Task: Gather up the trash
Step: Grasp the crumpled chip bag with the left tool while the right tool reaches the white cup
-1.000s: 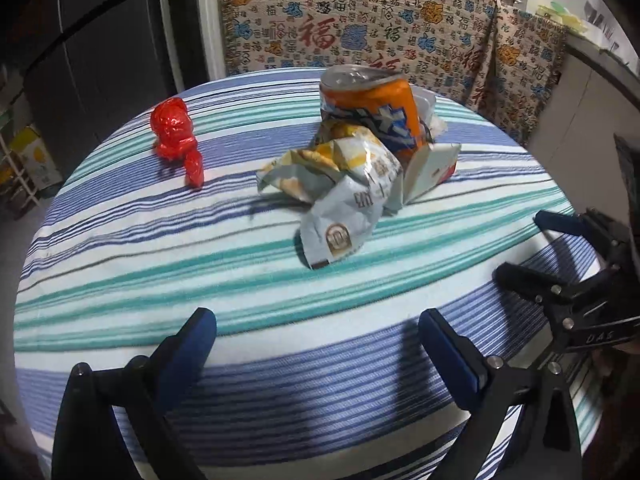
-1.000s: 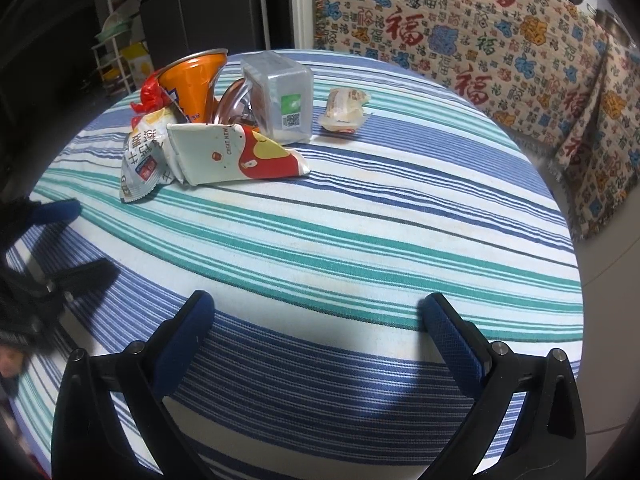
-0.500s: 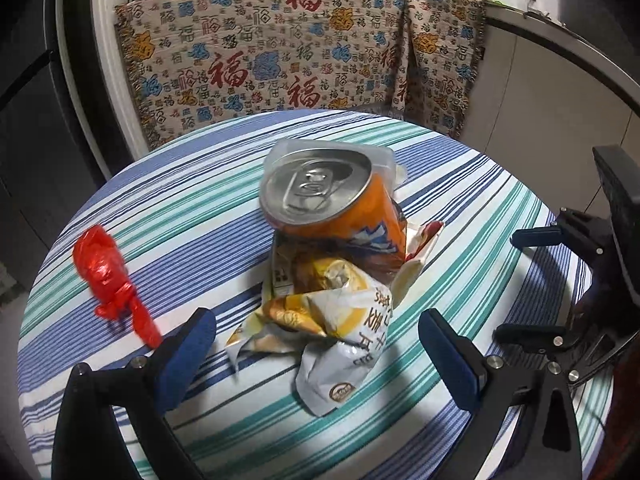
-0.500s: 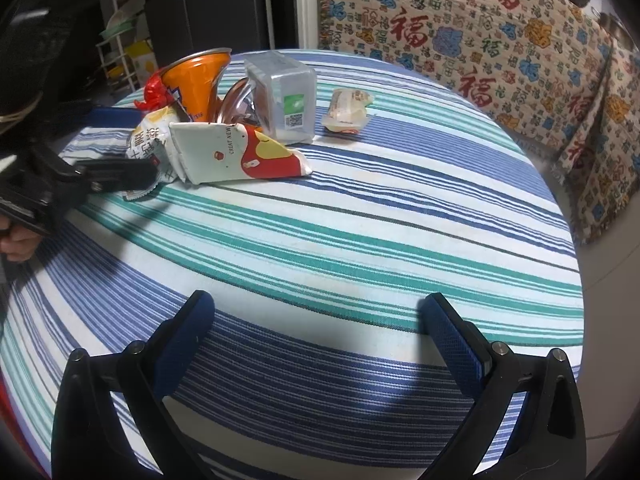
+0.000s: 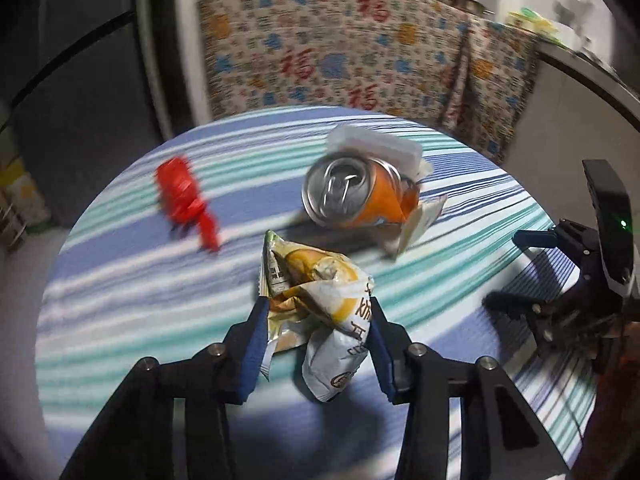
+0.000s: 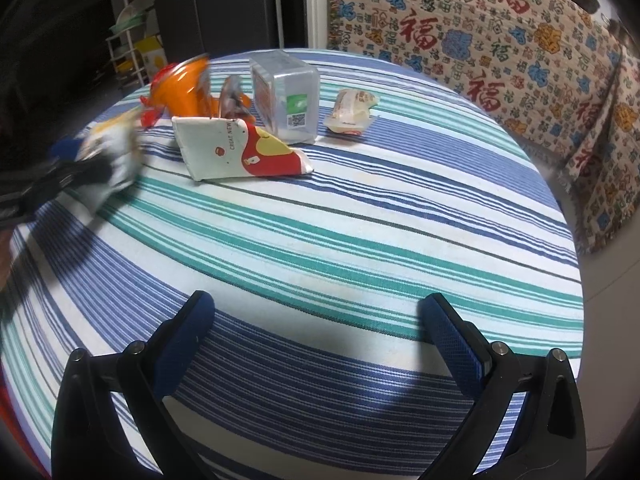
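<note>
Jaws closing on wrapper point(image 5: 320, 300), can point(image 5: 352, 192) behind

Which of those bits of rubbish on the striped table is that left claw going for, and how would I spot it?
On the round striped tablecloth, look just in front of the orange can. There the left gripper is closing around a crumpled snack bag. It is the only yellow-and-white crinkled bag; the red wrapper lies apart, alone.
</note>
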### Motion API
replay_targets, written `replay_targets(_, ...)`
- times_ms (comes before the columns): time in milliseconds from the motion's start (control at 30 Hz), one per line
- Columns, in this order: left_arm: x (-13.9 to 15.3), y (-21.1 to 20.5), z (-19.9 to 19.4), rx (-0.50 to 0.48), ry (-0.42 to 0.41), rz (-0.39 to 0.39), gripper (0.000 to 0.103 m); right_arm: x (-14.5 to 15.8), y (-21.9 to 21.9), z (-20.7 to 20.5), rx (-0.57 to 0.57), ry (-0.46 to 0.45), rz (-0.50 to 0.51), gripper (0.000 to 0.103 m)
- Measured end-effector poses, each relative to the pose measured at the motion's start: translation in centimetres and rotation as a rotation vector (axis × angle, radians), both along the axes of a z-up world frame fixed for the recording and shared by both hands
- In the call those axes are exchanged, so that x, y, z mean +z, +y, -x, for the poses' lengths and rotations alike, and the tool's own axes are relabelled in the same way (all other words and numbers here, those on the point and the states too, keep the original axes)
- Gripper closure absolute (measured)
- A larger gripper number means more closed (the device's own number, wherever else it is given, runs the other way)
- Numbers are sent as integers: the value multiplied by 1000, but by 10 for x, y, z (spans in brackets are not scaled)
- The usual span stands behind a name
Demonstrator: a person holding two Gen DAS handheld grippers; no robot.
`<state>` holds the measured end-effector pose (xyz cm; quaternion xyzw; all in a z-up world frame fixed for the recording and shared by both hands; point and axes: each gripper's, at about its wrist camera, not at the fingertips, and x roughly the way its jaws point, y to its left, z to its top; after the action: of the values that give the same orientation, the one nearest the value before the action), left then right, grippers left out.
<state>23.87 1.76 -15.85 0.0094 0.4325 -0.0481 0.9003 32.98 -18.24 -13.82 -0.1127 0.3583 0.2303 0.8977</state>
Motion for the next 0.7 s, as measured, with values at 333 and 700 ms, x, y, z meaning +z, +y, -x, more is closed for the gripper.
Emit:
replay_targets(333, -16, 5, 37, 66, -38, 9, 32, 4, 5, -9, -4, 2, -4, 1)
replay_targets(700, -26, 27, 30, 94, 7, 157, 28, 26, 51, -42, 136, -122, 15, 5)
